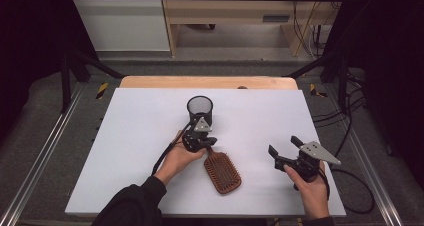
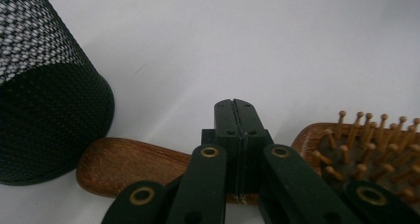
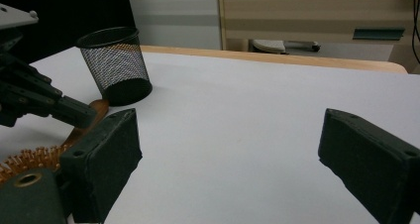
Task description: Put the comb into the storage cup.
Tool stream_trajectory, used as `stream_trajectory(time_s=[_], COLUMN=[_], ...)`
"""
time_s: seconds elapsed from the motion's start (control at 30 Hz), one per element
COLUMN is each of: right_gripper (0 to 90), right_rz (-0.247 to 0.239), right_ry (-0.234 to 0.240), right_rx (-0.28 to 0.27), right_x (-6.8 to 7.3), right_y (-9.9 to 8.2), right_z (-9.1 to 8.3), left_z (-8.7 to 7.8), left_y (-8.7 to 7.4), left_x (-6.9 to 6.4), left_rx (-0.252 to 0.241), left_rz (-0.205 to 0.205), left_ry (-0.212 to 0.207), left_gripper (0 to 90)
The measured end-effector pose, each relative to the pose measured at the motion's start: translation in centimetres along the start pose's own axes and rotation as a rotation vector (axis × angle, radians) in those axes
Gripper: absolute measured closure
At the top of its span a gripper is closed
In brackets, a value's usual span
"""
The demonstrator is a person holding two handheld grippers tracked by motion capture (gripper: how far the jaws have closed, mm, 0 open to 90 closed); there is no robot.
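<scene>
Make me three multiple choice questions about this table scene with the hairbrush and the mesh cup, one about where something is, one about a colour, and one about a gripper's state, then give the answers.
1. Where does the end of the hairbrush handle lie?
A. Beside the base of the mesh cup
B. Inside the cup
C. At the far right edge of the table

2. What colour is the mesh cup?
A. White
B. Black
C. Red

3. How do the jaws of the right gripper stand?
A. Clamped on the brush
B. Shut on nothing
C. Wide open with nothing between them

Answers:
1. A, since the left gripper view shows the handle tip right beside the cup's base.
2. B, as the mesh reads black in the high view and the right gripper view.
3. C, because the right gripper view shows its two pads far apart over bare table.
</scene>
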State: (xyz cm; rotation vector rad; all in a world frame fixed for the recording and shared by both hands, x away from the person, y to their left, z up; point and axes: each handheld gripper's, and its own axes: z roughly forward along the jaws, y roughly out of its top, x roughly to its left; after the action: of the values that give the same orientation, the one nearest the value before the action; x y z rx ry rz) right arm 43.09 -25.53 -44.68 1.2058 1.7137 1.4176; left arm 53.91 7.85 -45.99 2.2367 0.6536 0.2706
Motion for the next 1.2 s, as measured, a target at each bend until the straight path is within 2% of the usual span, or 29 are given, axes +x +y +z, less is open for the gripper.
stream_trajectory(time_s=[0.07,0.1,0.13,0.23,0.37,0.47,0.8,1.0,1.2], right_gripper=[9.2,9.2,9.2,9.2,9.3,9.3,9.4,9.5,9.4], right_rz=[0.004,0.005,0.005,0.003,0.001,0.003,0.003,0.001,-0.003], right_ry=[0.001,0.001,0.002,0.004,0.005,0.006,0.01,0.025,0.027], right_rx=[0.001,0.002,0.002,0.001,0.003,0.003,0.003,0.008,0.015], right_x=[0.0,0.0,0.0,0.0,0.1,0.0,0.1,0.2,0.4], right_y=[0.0,0.0,0.0,0.0,0.0,0.0,0.0,0.0,0.0], right_z=[0.0,0.0,0.0,0.0,0.0,0.0,0.0,0.0,0.1], left_z=[0.2,0.4,0.4,0.7,0.8,0.6,-1.1,-2.5,-3.2], left_y=[0.0,0.0,0.0,-0.1,-0.1,-0.4,-1.8,-3.0,-3.6], left_x=[0.0,0.0,0.0,0.1,0.1,-0.1,-0.6,-1.5,-2.0], left_rx=[0.012,0.04,0.04,0.063,0.09,0.115,0.137,0.144,0.141], left_rz=[0.003,0.021,0.021,0.036,0.037,0.046,0.039,0.007,-0.003], left_ry=[-0.002,0.001,0.001,0.029,0.012,0.018,0.019,0.02,0.013], left_gripper=[90.0,90.0,90.0,90.0,90.0,90.0,90.0,90.0,90.0])
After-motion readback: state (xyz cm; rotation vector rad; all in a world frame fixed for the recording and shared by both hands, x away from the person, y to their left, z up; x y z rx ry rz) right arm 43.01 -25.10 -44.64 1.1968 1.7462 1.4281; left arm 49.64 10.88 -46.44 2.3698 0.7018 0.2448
